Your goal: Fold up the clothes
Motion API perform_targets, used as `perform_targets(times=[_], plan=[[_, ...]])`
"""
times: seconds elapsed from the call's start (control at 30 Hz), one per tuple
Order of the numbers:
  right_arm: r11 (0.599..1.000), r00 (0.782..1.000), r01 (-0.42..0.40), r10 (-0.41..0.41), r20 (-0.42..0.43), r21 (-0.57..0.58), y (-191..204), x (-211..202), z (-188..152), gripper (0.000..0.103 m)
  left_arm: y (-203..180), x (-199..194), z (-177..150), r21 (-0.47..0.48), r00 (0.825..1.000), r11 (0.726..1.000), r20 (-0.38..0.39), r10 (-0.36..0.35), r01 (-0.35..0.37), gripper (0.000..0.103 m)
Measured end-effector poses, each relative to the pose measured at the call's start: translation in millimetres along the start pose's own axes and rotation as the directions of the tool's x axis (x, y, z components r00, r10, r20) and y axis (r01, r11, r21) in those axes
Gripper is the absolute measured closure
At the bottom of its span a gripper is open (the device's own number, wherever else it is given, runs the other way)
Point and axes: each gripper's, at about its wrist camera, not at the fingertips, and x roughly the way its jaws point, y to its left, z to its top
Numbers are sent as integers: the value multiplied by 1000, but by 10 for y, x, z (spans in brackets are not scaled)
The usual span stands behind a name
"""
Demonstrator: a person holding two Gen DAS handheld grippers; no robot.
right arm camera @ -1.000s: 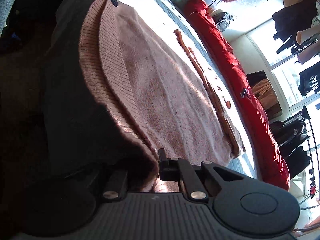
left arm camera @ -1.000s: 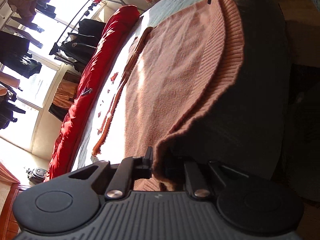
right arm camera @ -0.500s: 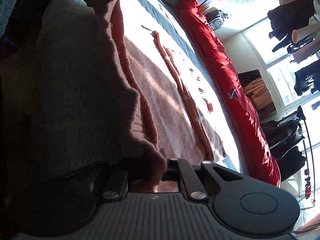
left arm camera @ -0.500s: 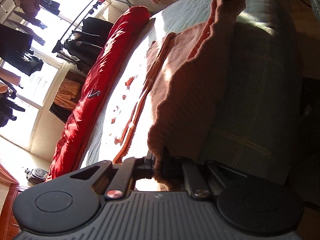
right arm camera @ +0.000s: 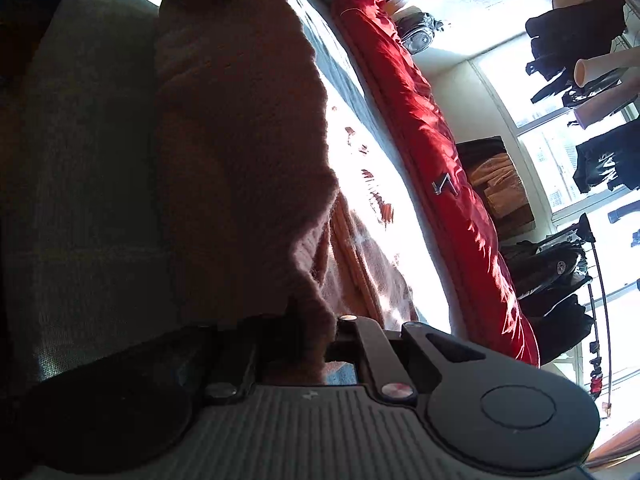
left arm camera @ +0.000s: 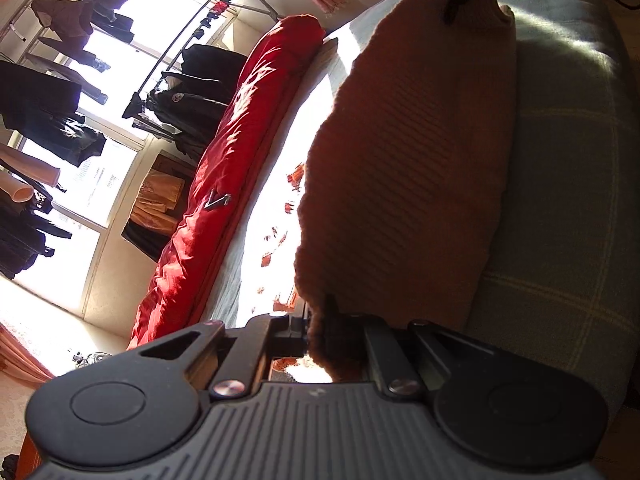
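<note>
Ribbed pink sweater (left arm camera: 408,168) hem, now higher, claw-pinched.

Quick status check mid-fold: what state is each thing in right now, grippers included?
Left gripper: shut on the sweater's hem.
Right gripper: shut on the hem's other end.
Sweater: hem lifted off the bed, the rest lying on it.
Bed: covered with a grey-green checked blanket.
Red quilt: rolled along the bed's far side.

Pink knit sweater (left arm camera: 408,168) lifted, hanging
</note>
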Motion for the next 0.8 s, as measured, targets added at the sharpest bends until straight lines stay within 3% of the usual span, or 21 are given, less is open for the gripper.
perform_targets(times=[0.6, 0.8], plan=[[969, 970, 242, -242, 8, -51, -506, 934, 191, 95, 425, 954, 127, -32, 993, 993, -23, 114, -114, 98], [963, 964, 267, -267, 9, -30, -641, 1305, 211, 95, 542, 1311, 138, -48, 991, 990, -39, 128, -130, 98]])
